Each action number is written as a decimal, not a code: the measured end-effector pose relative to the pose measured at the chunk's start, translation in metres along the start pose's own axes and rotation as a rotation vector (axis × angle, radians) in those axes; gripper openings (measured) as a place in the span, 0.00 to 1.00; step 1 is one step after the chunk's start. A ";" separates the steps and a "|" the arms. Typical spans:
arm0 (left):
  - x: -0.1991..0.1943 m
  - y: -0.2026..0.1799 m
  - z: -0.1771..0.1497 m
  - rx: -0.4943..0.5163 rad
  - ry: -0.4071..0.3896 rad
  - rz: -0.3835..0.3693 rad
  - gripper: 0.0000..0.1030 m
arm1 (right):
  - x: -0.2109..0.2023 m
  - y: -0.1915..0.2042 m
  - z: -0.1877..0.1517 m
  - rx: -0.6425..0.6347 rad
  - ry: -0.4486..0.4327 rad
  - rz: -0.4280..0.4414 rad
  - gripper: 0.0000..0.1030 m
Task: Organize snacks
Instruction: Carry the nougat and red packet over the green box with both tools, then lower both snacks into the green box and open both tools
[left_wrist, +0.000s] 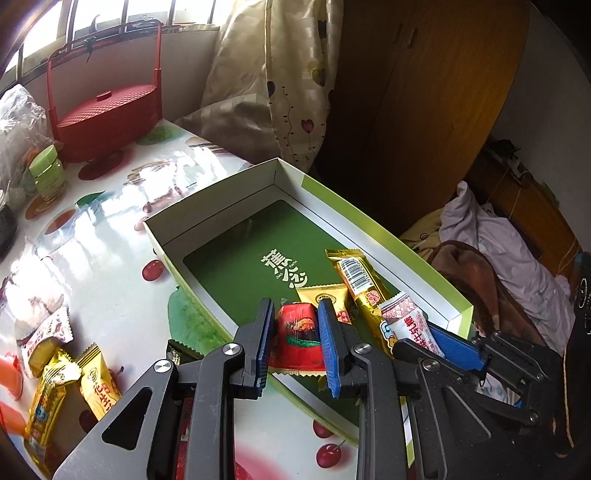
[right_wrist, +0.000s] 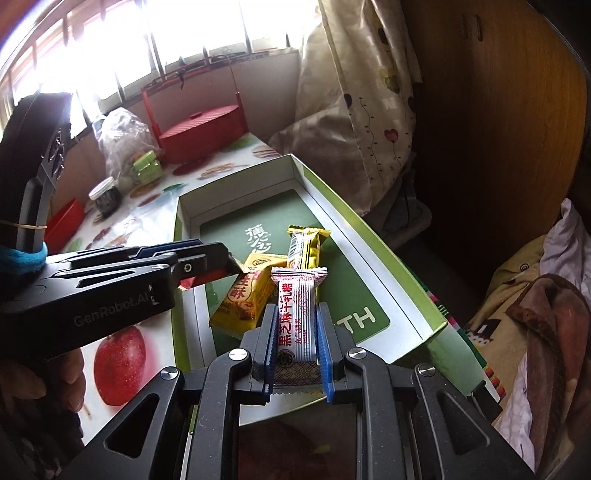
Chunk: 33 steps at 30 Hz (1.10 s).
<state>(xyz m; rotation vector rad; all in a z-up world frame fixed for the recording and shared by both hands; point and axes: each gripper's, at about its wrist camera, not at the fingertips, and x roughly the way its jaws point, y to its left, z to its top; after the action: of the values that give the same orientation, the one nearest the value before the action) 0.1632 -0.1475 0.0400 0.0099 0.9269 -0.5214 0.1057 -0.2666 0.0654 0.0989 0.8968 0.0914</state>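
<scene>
Two grippers hang over the green box (left_wrist: 388, 236). Left gripper (left_wrist: 299, 339) squeezes a red candy (left_wrist: 297, 332). Right gripper (right_wrist: 295, 350) squeezes a white candy (right_wrist: 297, 314).

Left gripper (left_wrist: 297, 325) hides the red snack's (left_wrist: 300, 334) edges.

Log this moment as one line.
left gripper: shut on red snack | right gripper: shut on white candy | both over green box

red lidded basket (left_wrist: 107, 114), green-capped jar (left_wrist: 48, 171), heart-print curtain (left_wrist: 280, 74), plastic bag (right_wrist: 123, 134)
</scene>
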 end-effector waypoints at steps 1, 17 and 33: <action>0.000 0.000 0.000 -0.003 0.000 -0.001 0.25 | 0.001 0.000 0.000 0.000 0.002 0.001 0.18; -0.011 0.004 -0.004 -0.021 -0.016 -0.008 0.34 | 0.000 0.004 -0.003 -0.005 0.002 0.001 0.33; -0.046 0.008 -0.013 -0.034 -0.073 0.004 0.37 | -0.017 0.010 -0.005 -0.001 -0.028 -0.010 0.49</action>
<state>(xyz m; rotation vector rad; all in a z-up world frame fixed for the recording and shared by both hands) 0.1338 -0.1180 0.0658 -0.0379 0.8639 -0.4991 0.0909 -0.2583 0.0768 0.0944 0.8691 0.0806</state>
